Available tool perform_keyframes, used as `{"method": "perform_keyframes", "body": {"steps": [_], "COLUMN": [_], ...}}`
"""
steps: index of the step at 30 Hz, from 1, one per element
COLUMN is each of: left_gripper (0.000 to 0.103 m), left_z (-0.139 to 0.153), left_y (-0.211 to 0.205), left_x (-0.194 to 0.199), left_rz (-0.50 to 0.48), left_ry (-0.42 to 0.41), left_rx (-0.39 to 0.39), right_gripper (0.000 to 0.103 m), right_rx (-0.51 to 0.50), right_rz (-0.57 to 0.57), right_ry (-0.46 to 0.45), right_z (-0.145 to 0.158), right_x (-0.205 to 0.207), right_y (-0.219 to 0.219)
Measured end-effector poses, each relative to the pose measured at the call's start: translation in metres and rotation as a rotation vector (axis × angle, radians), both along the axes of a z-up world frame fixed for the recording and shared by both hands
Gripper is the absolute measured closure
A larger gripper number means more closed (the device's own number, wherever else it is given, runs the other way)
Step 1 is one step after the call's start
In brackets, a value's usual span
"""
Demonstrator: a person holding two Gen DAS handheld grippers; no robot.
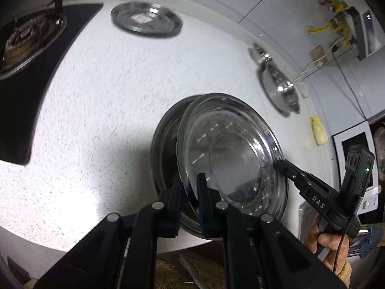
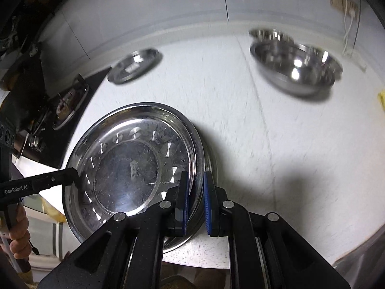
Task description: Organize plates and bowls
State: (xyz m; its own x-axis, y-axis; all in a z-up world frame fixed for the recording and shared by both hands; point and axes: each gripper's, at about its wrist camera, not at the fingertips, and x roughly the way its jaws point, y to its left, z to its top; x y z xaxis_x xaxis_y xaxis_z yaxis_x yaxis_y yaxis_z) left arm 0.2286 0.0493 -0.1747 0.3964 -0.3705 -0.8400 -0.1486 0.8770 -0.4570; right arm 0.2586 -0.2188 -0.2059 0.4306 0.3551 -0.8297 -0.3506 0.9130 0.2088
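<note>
A steel plate (image 1: 231, 151) (image 2: 130, 159) with a patterned rim hangs tilted over the white speckled counter (image 1: 108, 101). Both grippers hold it. My left gripper (image 1: 190, 180) is shut on its near rim in the left wrist view, and the right wrist view shows it clamped on the plate's left rim (image 2: 75, 172). My right gripper (image 2: 195, 180) is shut on the opposite rim, seen from the side in the left wrist view (image 1: 279, 163). A second steel plate (image 1: 163, 144) (image 2: 209, 166) lies just beneath it. Whether the two plates touch I cannot tell.
A smaller steel plate (image 1: 146, 19) (image 2: 134, 65) lies at the back of the counter. Stacked steel bowls (image 1: 279, 89) (image 2: 296, 67) stand by the wall. A black gas stove (image 1: 24, 38) (image 2: 69, 106) bounds one side. A yellow object (image 1: 317, 130) lies near the wall.
</note>
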Motion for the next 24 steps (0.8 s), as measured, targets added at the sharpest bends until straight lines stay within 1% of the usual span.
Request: {"method": "perform_keyframes", "body": {"steps": [3, 6, 13, 19, 24], "left_gripper": [0.093, 0.093, 0.093, 0.093, 0.092], "left_z": [-0.017, -0.025, -0.028, -0.028, -0.028], "left_y": [0.001, 0.001, -0.003, -0.005, -0.004], "left_x": [0.003, 0.005, 0.012, 0.013, 0.016], "left_rz": [0.010, 0.016, 0.021, 0.013, 0.020], "left_ry": [0.031, 0.041, 0.038, 0.030, 0.027], "left_rx": [0.004, 0.008, 0.023, 0.053, 0.051], "right_gripper": [0.093, 0.092, 0.092, 0.092, 0.091], "right_rx": [-0.015, -0.021, -0.020, -0.009, 0.003], "right_rz": [0.002, 0.006, 0.008, 0.013, 0.018], "right_ry": [0.031, 0.038, 0.036, 0.056, 0.068], "right_z": [-0.013, -0.018, -0.018, -0.020, -0.020], "right_x": [0.002, 0.003, 0.005, 0.011, 0.013], "right_y": [0.002, 0.004, 0.000, -0.001, -0.003]}}
